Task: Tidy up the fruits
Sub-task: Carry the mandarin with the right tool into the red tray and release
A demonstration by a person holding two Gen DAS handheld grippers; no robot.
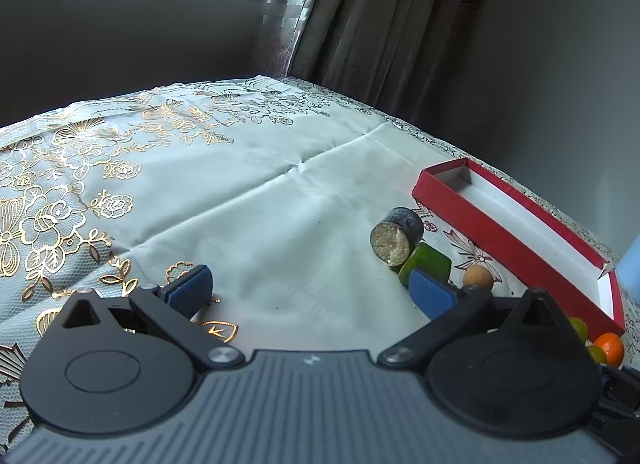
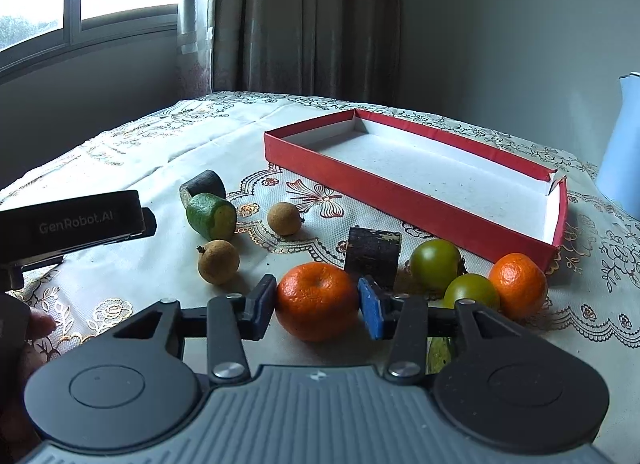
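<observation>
Your right gripper point(image 2: 317, 304) has its blue pads pressed against both sides of a mandarin point(image 2: 316, 301) that rests on the tablecloth point(image 2: 140, 151), in front of the dark cut piece point(image 2: 373, 258). The empty red box point(image 2: 404, 203) lies beyond, with two green fruits point(image 2: 436, 265) and a second mandarin point(image 2: 518, 284) beside its near wall. Your left gripper point(image 1: 310, 292) hovers with jaws wide apart, nothing between them.

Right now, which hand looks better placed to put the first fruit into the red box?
The right: its fingers already clamp an orange near the empty red box. The left gripper is open, holding nothing.
</observation>
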